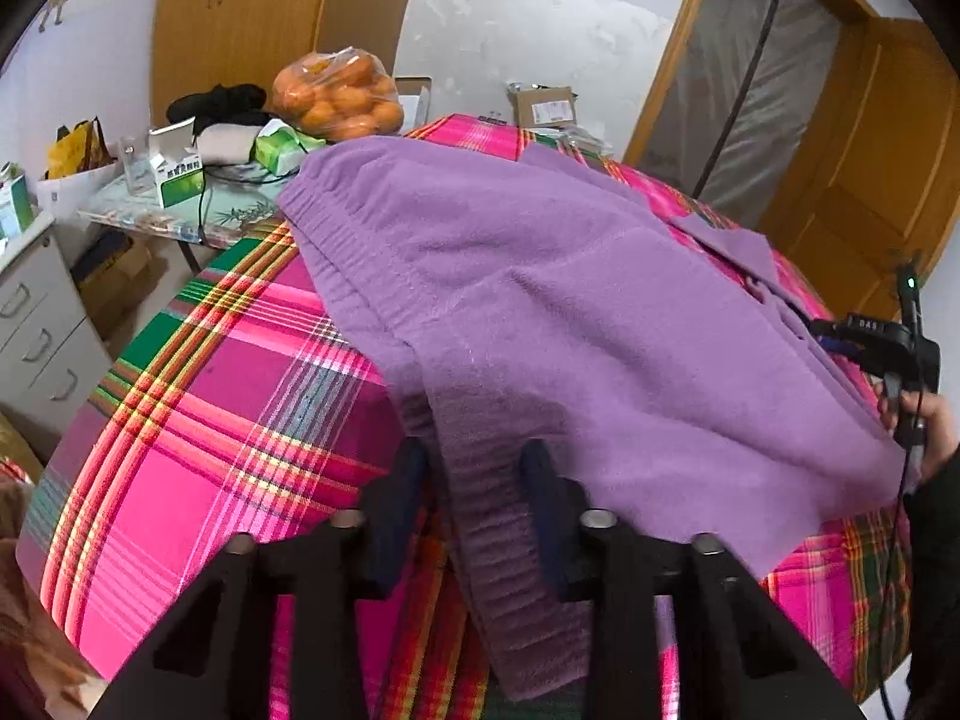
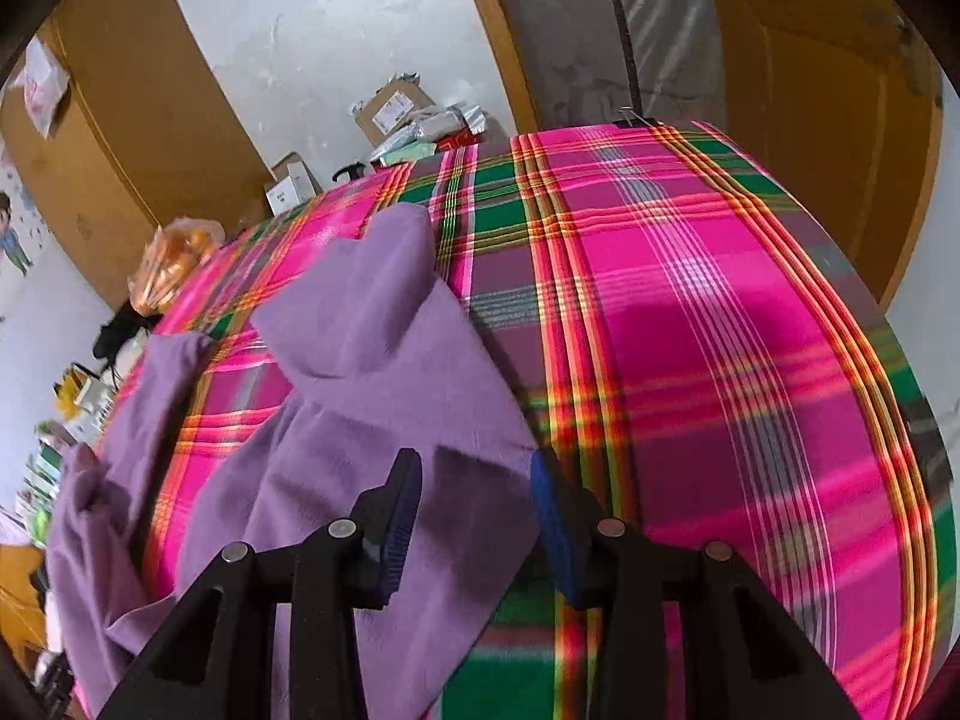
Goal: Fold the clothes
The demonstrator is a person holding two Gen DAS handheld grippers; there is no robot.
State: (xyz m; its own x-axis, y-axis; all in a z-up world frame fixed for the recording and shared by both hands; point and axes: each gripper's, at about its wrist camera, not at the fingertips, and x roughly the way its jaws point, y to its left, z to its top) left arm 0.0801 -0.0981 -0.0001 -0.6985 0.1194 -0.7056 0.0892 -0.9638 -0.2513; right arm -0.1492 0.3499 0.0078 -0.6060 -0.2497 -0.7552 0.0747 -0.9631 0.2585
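Sweater: a purple sweater (image 1: 540, 312) lies spread on the pink plaid bedspread (image 1: 198, 420).
Left gripper (image 1: 474, 462): fingers narrow, the ribbed cuff of a sleeve between them.
Right gripper (image 2: 474, 468): fingers half open, sweater cloth between them; grip unclear.

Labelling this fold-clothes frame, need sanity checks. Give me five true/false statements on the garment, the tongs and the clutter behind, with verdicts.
1. The garment is a purple knit sweater lying on a pink and green plaid cover. True.
2. The left tongs have the ribbed cuff of a sleeve between their pads. True.
3. The sweater is already folded into a neat square. False: it lies spread and rumpled, one sleeve trailing off to the side.
4. A bag of oranges sits on the side table. True.
5. The right tongs hang over bare floor. False: purple fabric lies between their pads, over the plaid cover.
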